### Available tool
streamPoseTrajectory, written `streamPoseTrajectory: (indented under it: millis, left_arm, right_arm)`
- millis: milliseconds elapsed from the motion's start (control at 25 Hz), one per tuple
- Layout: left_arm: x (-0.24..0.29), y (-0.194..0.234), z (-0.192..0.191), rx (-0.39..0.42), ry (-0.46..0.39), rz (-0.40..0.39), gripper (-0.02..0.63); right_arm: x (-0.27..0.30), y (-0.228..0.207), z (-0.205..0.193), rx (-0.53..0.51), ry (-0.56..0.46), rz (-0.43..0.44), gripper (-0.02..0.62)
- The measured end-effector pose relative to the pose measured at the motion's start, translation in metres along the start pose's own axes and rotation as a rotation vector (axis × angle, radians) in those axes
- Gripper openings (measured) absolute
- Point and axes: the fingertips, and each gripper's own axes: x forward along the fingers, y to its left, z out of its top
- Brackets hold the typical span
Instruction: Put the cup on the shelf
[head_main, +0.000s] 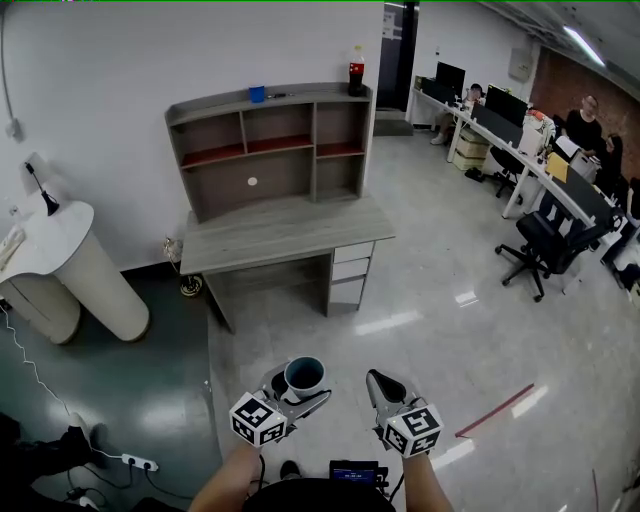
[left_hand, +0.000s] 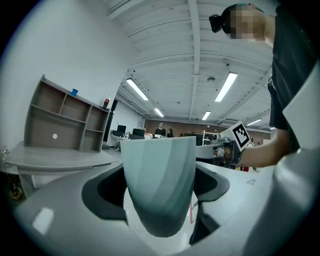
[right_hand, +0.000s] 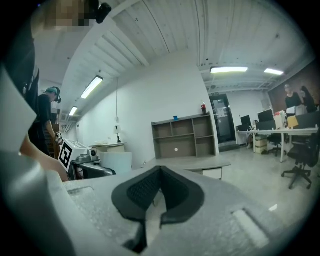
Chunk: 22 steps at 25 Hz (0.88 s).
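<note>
Nearest the person, the left gripper (head_main: 297, 395) grips an upright grey-green cup (left_hand: 159, 185) between its widely spread fingers (left_hand: 107, 192), while the right gripper (head_main: 381, 384) beside it is empty, its fingers (right_hand: 142, 192) closed together. Well beyond them, across the floor, stands the grey worktop (head_main: 280, 232) bearing the shelf unit (head_main: 270, 150); on its top rest a small blue object (head_main: 257, 94) and a bottle (head_main: 356, 72).

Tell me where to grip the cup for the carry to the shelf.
Around its wall, from the side, as the left gripper holds the cup: it stands upright, mouth up, and narrows toward the base, so grip high.
</note>
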Motion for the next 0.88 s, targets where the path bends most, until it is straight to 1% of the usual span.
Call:
streamPoseTrajectory:
  millis: [80,360,600,880]
  left_arm:
    - [0.0023,-0.0005,0.0032,0.005,0.000,-0.004,0.385]
    - [0.0057,0.0020,0.0113,0.020,-0.009,0.001,0.385]
    - [0.0054,0.0005,0.0078,0.028,0.008,-0.013,0.385]
    - [0.0106,-0.0009,0.0062,0.029,0.011,-0.019,0.385]
  right_arm:
    - [0.0014,0.0008,0.0019,-0.017,0.000,0.006,-0.003]
    - [0.0050,-0.0013,0.0041,-0.015,0.003,0.013,-0.003]
    - [0.0071,0.0032,0.0053,-0.016,0.007,0.028,-0.003]
    - [0.0060,-0.0048,0.0030,0.001,0.011,0.018,-0.003]
